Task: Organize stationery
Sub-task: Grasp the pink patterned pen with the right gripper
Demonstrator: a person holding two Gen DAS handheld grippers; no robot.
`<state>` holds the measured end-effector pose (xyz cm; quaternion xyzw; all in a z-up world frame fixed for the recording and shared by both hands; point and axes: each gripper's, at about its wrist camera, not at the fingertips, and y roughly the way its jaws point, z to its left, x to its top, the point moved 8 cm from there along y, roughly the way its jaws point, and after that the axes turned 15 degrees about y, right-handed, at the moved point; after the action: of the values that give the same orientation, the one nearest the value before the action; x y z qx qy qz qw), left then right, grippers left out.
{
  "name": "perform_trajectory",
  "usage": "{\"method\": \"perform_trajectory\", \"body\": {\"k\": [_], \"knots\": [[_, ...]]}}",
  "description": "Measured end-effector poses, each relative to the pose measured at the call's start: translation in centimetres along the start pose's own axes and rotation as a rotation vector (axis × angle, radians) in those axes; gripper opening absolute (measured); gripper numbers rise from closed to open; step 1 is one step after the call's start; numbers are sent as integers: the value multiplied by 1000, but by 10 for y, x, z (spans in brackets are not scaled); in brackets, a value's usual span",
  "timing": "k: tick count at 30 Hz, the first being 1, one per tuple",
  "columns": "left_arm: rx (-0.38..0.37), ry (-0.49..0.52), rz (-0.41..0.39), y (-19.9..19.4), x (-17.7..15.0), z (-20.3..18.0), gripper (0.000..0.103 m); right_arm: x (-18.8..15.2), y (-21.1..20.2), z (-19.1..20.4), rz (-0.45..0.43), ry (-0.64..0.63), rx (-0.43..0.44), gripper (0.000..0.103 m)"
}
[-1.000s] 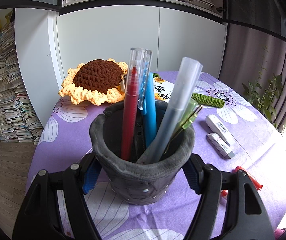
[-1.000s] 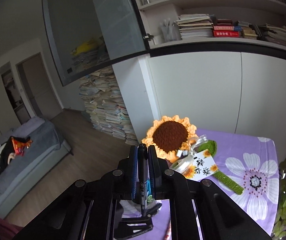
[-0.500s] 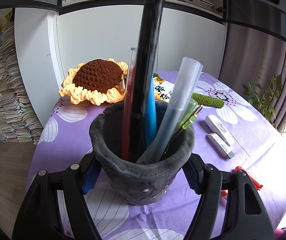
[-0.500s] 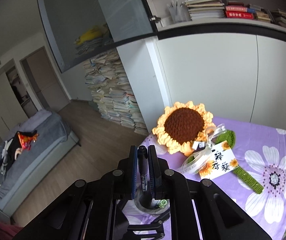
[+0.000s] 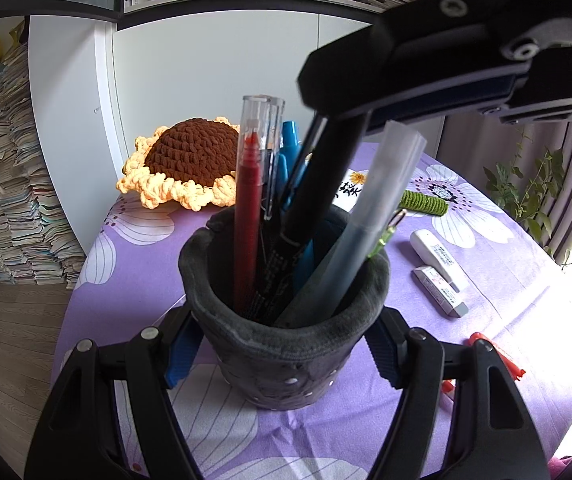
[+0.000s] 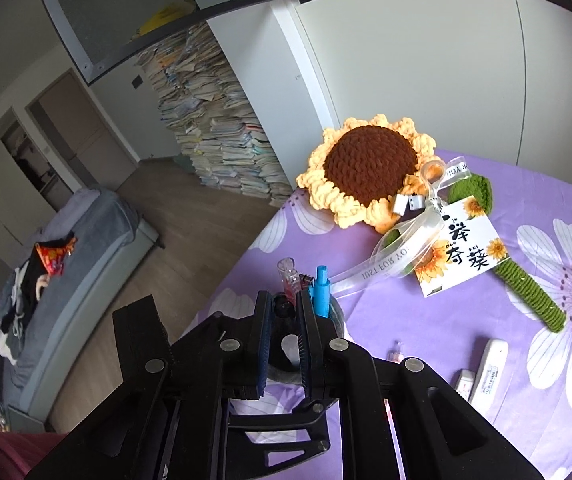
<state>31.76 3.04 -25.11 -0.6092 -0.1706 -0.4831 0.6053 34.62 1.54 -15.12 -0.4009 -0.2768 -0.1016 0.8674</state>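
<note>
A dark grey felt pen cup [image 5: 286,344] stands on the purple flowered tablecloth [image 5: 126,280], held between the fingers of my left gripper [image 5: 282,354]. It holds a red pen [image 5: 247,208], a blue pen [image 5: 292,140], a frosted grey pen [image 5: 366,224] and a black pen [image 5: 318,184] that leans right. My right gripper [image 6: 285,344] hangs just above the cup, its jaws slightly parted around the black pen's top. The cup's pens also show in the right wrist view, such as the blue pen [image 6: 321,290].
A crocheted sunflower [image 5: 190,160] with a card [image 6: 460,250] and green stem [image 6: 526,292] lies at the table's far side. A white correction tape [image 5: 438,254], an eraser [image 5: 440,292] and a red item [image 5: 494,354] lie to the right. The table edge drops off to the left.
My right gripper came down over the cup with the black pen, which now stands inside the cup. The jaws have parted slightly. The left gripper and cup stayed still.
</note>
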Motion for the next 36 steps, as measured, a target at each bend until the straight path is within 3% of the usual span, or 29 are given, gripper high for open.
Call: {"method": "perform_trajectory", "body": {"k": [4,8,9,12,16,21,30,36], "knots": [[0,0,0,0,0,0,71,2,-18,-5,-37,24,11,14],[0,0,0,0,0,0,71,10,-37,-19,-95,66,2,39],[0,0,0,0,0,0,71,11,-39,-24,-110,75,-8,41],[0,0,0,0,0,0,71,7,-28,-50,-73,111,-99,41],[0,0,0,0,0,0,71,-14,14,-92,79,181,-192,41],[0,0,0,0,0,0,71,-34,51,-121,190,239,-225,41],[3,-3,3,1,0,0,71,-38,75,-116,231,188,-249,41],[-1,-4,2,1,0,-2,71,-38,79,-116,226,155,-269,33]]}}
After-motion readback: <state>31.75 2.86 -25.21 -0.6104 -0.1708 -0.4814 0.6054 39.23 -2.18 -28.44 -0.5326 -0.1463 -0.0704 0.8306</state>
